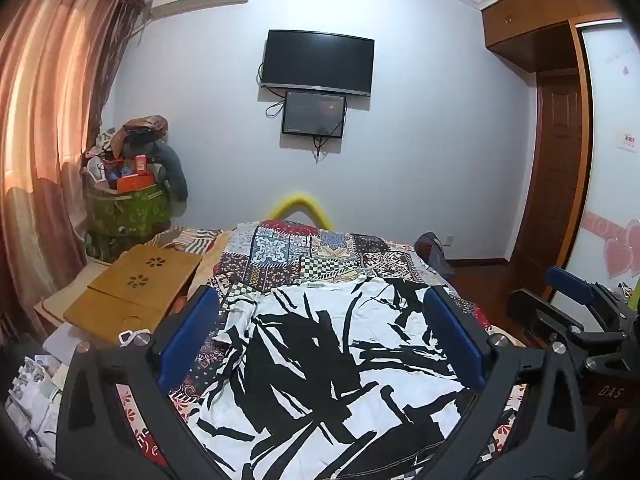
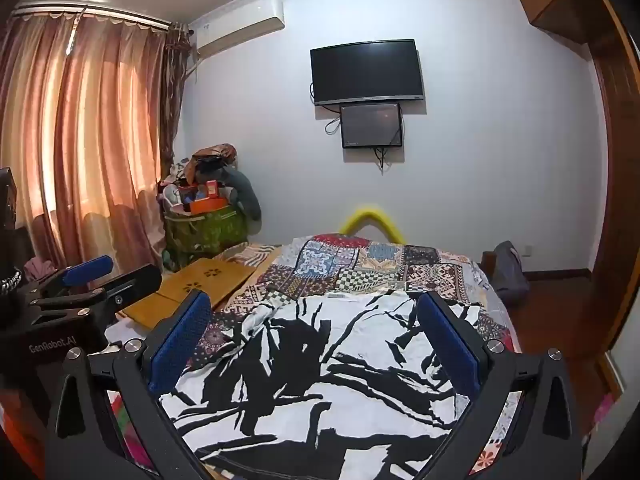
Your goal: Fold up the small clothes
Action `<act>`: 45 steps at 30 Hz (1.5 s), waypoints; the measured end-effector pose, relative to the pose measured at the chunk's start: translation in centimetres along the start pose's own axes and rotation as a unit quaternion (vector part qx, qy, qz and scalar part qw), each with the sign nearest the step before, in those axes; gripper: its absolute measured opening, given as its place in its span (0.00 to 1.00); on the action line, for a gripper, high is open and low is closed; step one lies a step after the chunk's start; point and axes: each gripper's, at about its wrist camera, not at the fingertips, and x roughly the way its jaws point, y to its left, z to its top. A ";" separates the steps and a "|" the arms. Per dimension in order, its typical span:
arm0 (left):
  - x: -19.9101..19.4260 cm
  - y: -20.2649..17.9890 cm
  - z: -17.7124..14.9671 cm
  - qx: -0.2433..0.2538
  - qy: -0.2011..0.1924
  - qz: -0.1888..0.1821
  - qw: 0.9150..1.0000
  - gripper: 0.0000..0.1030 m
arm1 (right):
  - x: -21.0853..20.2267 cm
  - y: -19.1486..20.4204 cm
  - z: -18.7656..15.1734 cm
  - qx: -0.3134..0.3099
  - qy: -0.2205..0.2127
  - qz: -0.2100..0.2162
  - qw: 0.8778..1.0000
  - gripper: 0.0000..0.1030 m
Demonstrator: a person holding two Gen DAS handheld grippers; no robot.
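Note:
A white garment with bold black brush-stroke print [image 1: 320, 368] lies spread on the patchwork bedspread [image 1: 296, 256], its collar toward the far side. My left gripper [image 1: 322, 320] hovers above its near half, blue pads wide apart and nothing between them. In the right wrist view the same garment [image 2: 320, 368] fills the bed [image 2: 360, 260] below my right gripper [image 2: 314, 324], which is open too and holds nothing. Each gripper shows in the other's view: the right one [image 1: 576, 312] at the right edge, the left one [image 2: 80, 284] at the left edge.
A wooden lap tray [image 1: 140, 292] rests on the bed's left side, with papers and boxes [image 1: 36, 392] nearer me. A green bag piled with clutter [image 1: 128, 200] stands in the far left corner by the curtain. A yellow foam tube [image 1: 300, 206] sits behind the bed. A wardrobe [image 1: 560, 140] lines the right wall.

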 end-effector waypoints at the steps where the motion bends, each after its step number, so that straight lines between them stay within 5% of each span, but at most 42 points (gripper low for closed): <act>1: 0.0 0.0 0.0 0.003 -0.001 0.001 1.000 1.00 | 0.0 0.0 0.0 0.000 0.000 0.000 1.000 1.00; 45: 0.7 -1.0 -0.3 0.029 0.007 0.007 1.000 1.00 | 0.2 -1.2 0.0 0.010 0.012 -0.019 1.000 0.99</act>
